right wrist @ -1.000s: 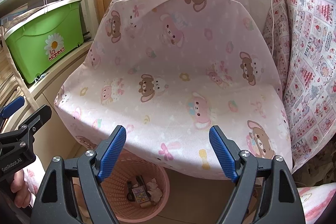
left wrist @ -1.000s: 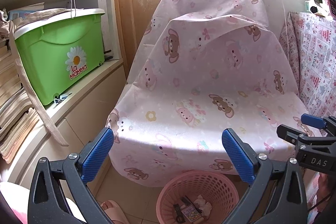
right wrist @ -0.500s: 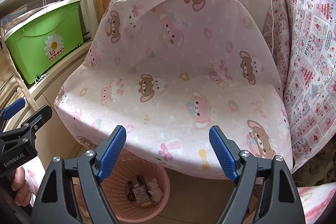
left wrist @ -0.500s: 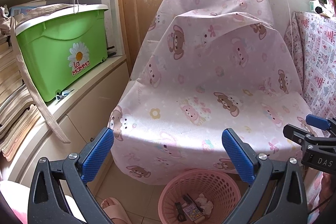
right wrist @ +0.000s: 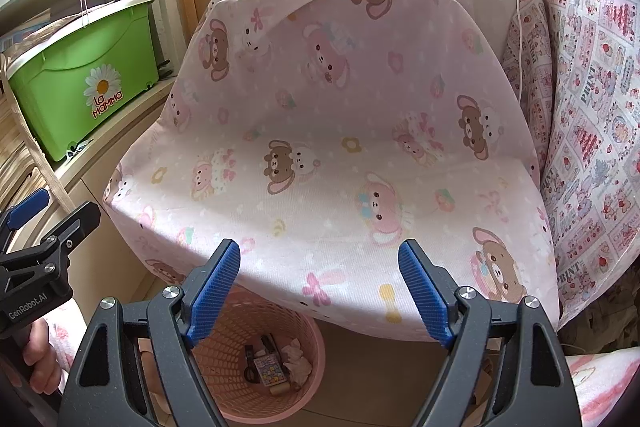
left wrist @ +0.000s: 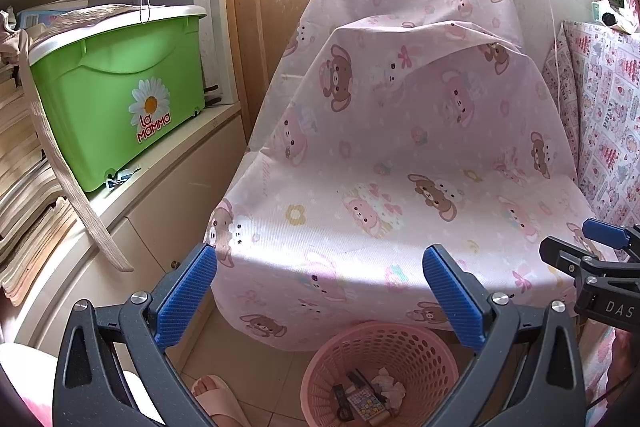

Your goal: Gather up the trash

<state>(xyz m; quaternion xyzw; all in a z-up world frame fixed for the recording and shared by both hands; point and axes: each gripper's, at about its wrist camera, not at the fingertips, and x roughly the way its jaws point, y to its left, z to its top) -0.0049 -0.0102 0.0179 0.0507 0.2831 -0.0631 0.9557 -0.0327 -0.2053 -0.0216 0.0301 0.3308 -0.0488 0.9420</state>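
**Both grippers empty, basket already loaded**

Down at 6 o'clock in both wrist views sits the pink basket (left wrist: pixel 380 375), on the floor under the front edge of the chair draped in bear-print cloth (left wrist: pixel 400 155). We see trash (right wrist: pixel 280 363) lying in its bottom: a small printed packet, dark bits, a crumpled white wad. Our left gripper (left wrist: pixel 320 295) hangs above the basket with its blue pads spread wide, nothing between them. Our right gripper (right wrist: pixel 319 291) is the same, wide apart and empty, with the seat front straight ahead at 12 o'clock. A green storage box (left wrist: pixel 116 95) sits on the shelf at 9 o'clock. We spot no loose litter on the seat or the visible floor tiles, so we judge the collecting is near its end, or between pickups. Next we would need to scan wider for anything left, keeping the pads apart for a fresh pinch.
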